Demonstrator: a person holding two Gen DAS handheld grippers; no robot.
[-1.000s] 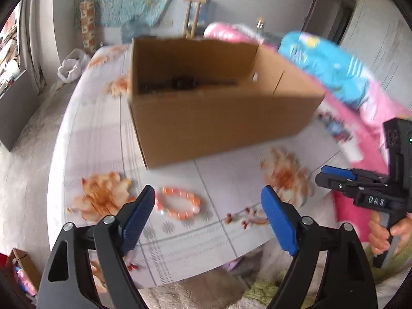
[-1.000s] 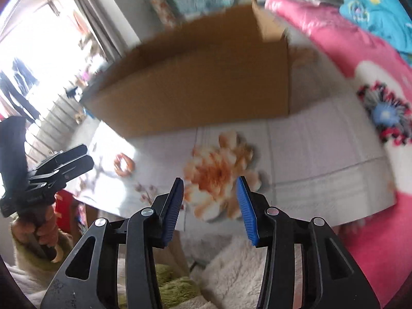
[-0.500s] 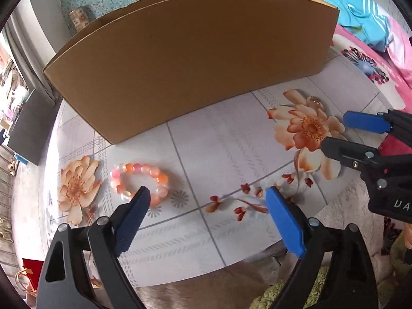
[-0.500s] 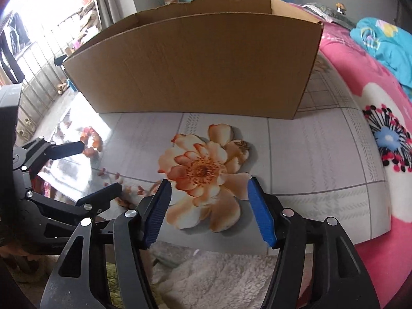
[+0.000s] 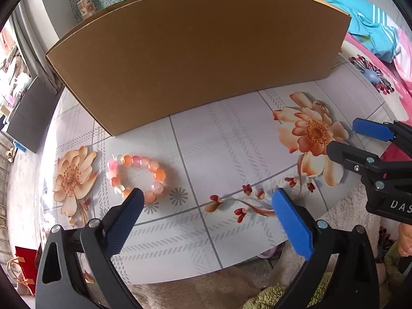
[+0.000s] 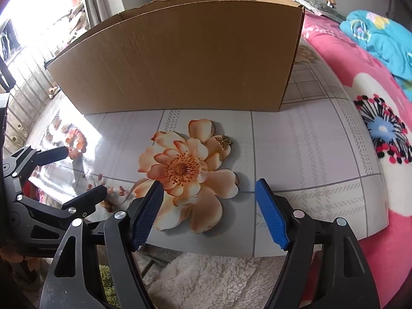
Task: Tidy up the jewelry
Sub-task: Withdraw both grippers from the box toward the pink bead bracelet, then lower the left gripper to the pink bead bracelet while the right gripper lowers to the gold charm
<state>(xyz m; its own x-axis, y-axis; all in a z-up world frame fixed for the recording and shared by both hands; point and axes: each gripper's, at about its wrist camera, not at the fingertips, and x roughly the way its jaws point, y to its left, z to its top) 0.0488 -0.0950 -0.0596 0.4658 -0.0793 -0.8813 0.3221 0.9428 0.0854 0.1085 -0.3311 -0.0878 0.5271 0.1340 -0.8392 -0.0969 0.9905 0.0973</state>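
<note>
- Left wrist view: the left gripper (image 5: 206, 200) has just been opening and its fingers stand wide apart with nothing between them. The bead bracelet (image 5: 137, 176) lies flat on the counter (image 5: 231, 139), in front of the cardboard box (image 5: 195, 59). It sits off to the left of the gap, its near edge just behind the left fingertip, so this hand is the nearer one.
- Right wrist view: the right gripper (image 6: 209, 195) has also just been opening, moderately wide and empty. A small gold butterfly piece (image 6: 223, 141) lies ahead, slightly right of centre. The bracelet (image 6: 76, 143) is well off to the left.
</note>
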